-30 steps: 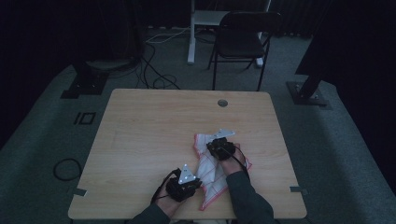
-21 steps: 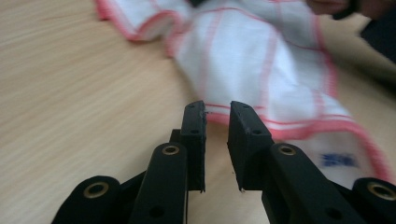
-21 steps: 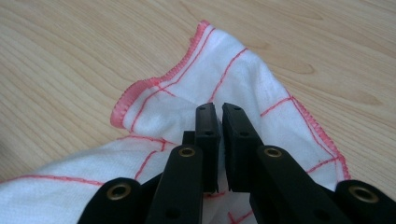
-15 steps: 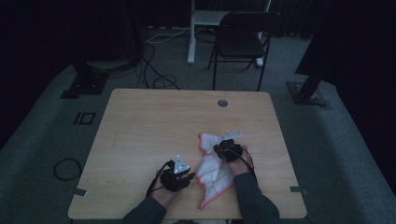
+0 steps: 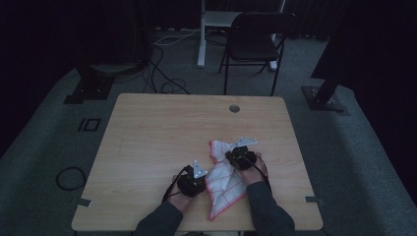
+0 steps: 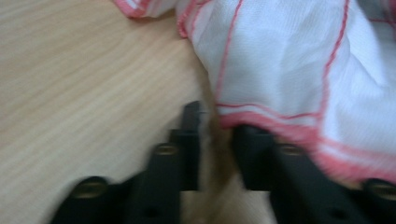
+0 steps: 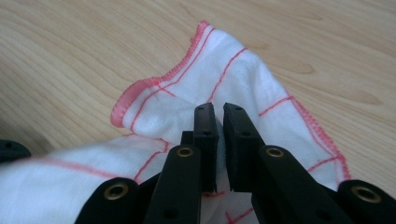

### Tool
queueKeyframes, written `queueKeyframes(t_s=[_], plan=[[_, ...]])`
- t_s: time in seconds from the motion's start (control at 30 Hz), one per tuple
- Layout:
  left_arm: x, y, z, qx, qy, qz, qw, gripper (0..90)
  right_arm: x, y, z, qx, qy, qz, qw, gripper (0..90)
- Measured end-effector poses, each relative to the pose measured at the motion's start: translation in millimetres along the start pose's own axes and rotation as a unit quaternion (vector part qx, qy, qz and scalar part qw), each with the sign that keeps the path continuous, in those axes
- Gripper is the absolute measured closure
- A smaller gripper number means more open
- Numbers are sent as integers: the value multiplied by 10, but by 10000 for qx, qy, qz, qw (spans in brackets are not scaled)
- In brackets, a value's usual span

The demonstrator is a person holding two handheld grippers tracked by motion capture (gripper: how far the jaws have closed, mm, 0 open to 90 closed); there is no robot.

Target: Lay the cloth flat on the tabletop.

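A white cloth [image 5: 223, 184] with red lines and a red hem lies crumpled on the wooden table [image 5: 162, 132], near its front edge. My left gripper [image 5: 193, 178] sits at the cloth's left edge. In the left gripper view its jaws [image 6: 217, 126] have just been closing, and a gap of bare wood shows between them. The cloth's hem [image 6: 289, 60] drapes over the right jaw's tip. My right gripper [image 5: 241, 156] is at the cloth's far end. Its jaws [image 7: 219, 109] stand almost together, shut on a raised fold of the cloth [image 7: 233, 74].
A round grommet hole [image 5: 234, 108] sits near the table's far edge. Beyond the table stand a dark folding chair [image 5: 255, 44] and a white post. Stand bases [image 5: 88, 88] and cables [image 5: 69, 177] lie on the grey floor to the left.
The left gripper pulled off to the left of the cloth, then came back to its left edge. The cloth lies flatter than a second ago. The right gripper has hardly moved.
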State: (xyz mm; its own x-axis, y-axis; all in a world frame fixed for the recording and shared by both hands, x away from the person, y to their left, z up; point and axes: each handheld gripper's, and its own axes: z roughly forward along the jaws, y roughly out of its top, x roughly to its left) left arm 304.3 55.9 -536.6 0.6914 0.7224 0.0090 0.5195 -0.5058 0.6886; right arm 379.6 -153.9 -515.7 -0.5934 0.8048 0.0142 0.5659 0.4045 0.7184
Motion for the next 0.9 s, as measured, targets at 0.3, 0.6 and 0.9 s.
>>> queueKeyframes(t_s=[0.3, 0.6, 0.9], plan=[[200, 119, -427, -599, 518, 30, 9969, 892, 1, 27, -96, -206, 163, 1, 9997, 801], [187, 5, -700, -903, 345, 53, 9953, 890, 157, 108, -78, -196, 306, -206, 9991, 640], [-113, -83, -622, -849, -254, 180, 9959, 887, 215, 71, -100, 23, 219, -368, 9991, 672]])
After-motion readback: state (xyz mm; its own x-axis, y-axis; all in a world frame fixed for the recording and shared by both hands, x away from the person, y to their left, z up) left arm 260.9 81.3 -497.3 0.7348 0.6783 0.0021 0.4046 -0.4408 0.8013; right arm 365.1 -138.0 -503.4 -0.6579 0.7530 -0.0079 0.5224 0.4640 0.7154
